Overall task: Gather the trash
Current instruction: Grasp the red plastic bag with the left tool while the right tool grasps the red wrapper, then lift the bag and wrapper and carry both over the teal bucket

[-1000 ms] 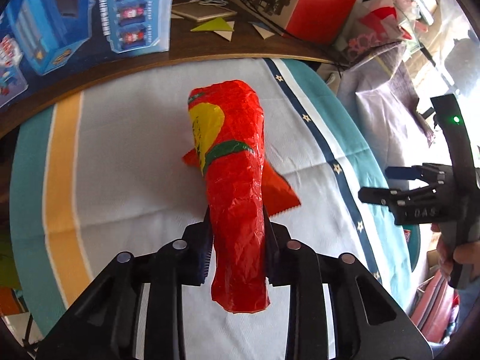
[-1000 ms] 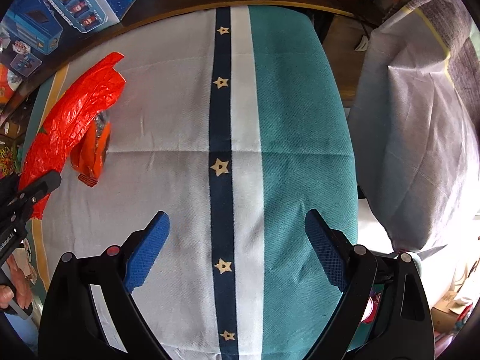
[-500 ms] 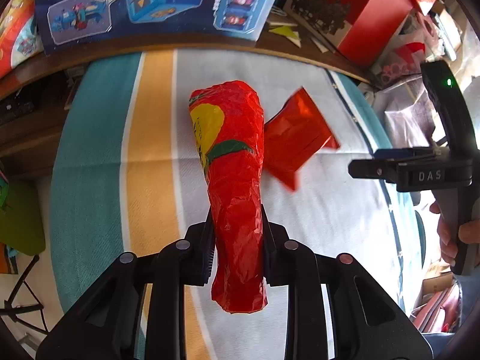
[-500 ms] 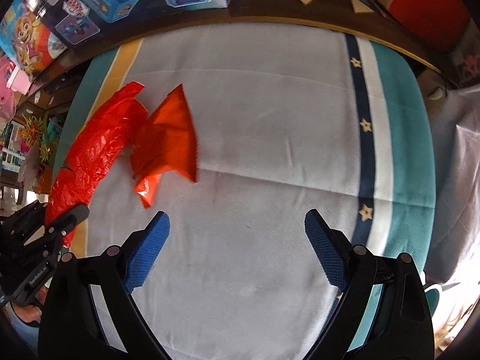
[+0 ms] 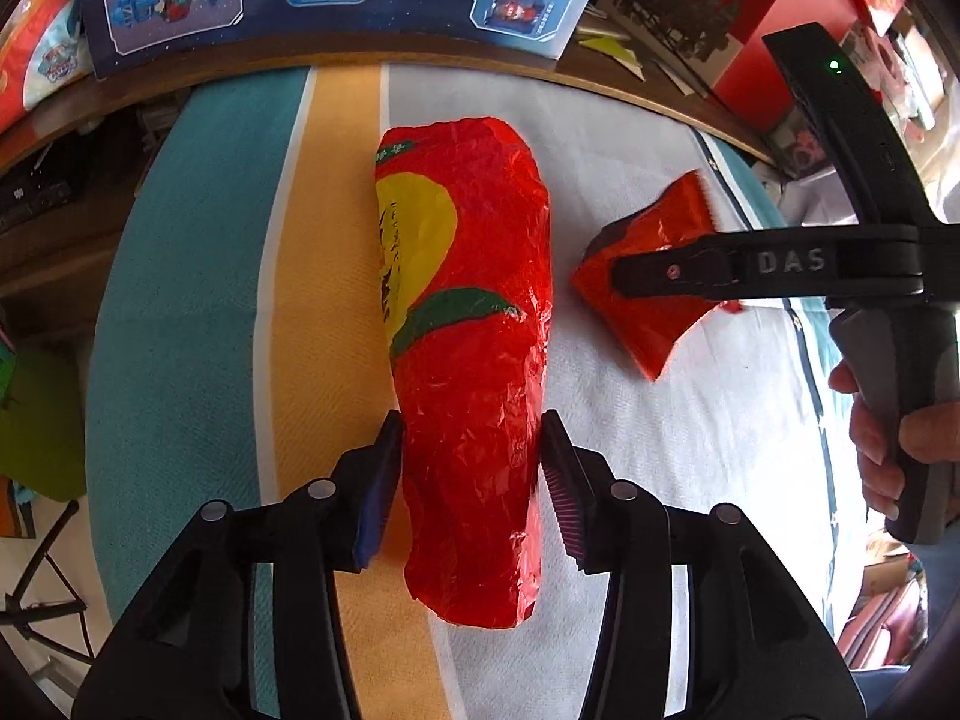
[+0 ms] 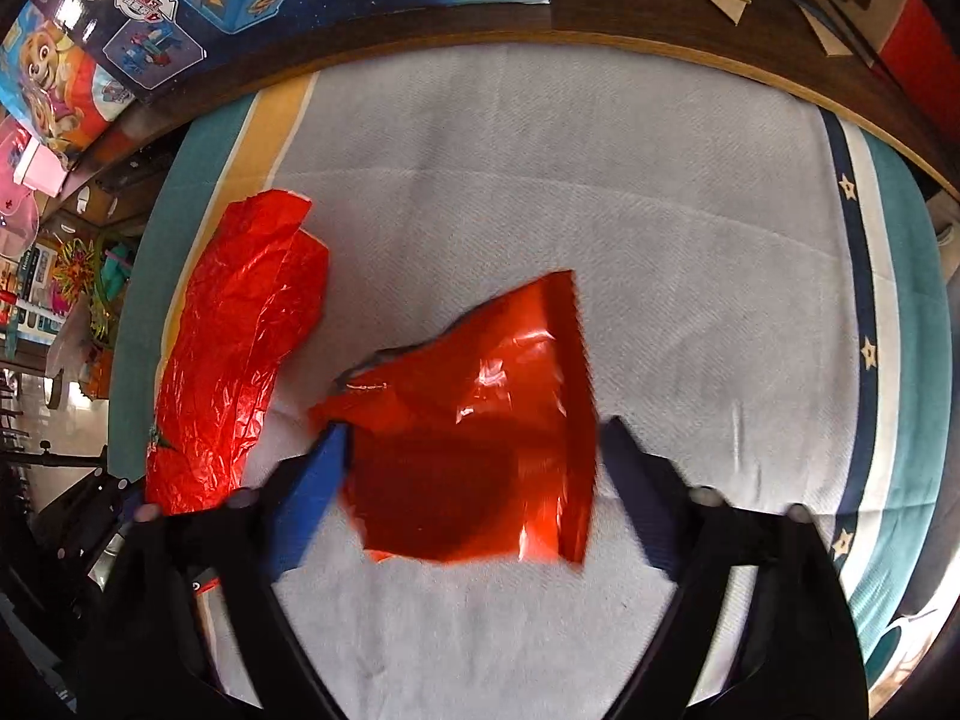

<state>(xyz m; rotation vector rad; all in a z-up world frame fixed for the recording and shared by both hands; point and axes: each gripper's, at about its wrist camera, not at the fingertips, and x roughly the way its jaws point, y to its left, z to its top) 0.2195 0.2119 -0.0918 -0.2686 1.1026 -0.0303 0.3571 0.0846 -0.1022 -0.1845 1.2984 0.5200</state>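
On the table (image 5: 630, 138), under a striped cloth: 2 pieces of red trash lie near each other, each between the fingers of 1 hand-held gripper.
Cloth (image 6: 600, 180): pale centre, a yellow and a teal stripe on one side, a navy stripe with stars and teal on the other.
Red foil bag (image 5: 468, 330): long and crinkled, lying along the yellow stripe and the pale part; the left wrist view shows a yellow patch and a green band on it, while the right wrist view shows only its plain red side (image 6: 234, 348).
Left hand-held gripper (image 5: 471, 480): its jaws are opening; the bag runs between the pads, which stand just beside its sides, and a narrow gap shows at the right pad.
Orange-red wrapper (image 6: 480, 420): flatter and glossy, lying on the pale cloth beside the bag but apart from it; the left wrist view shows its serrated end (image 5: 654, 276).
Right hand-held gripper (image 6: 474, 468): its jaws are closing around the wrapper; the blurred pads sit at its 2 edges, and whether they press on it I cannot tell.
Seen only from the left wrist: the right tool side-on, with a green light and a hand (image 5: 882, 444) on its grip.
Beyond the table edge: blue toy boxes (image 6: 180, 0).
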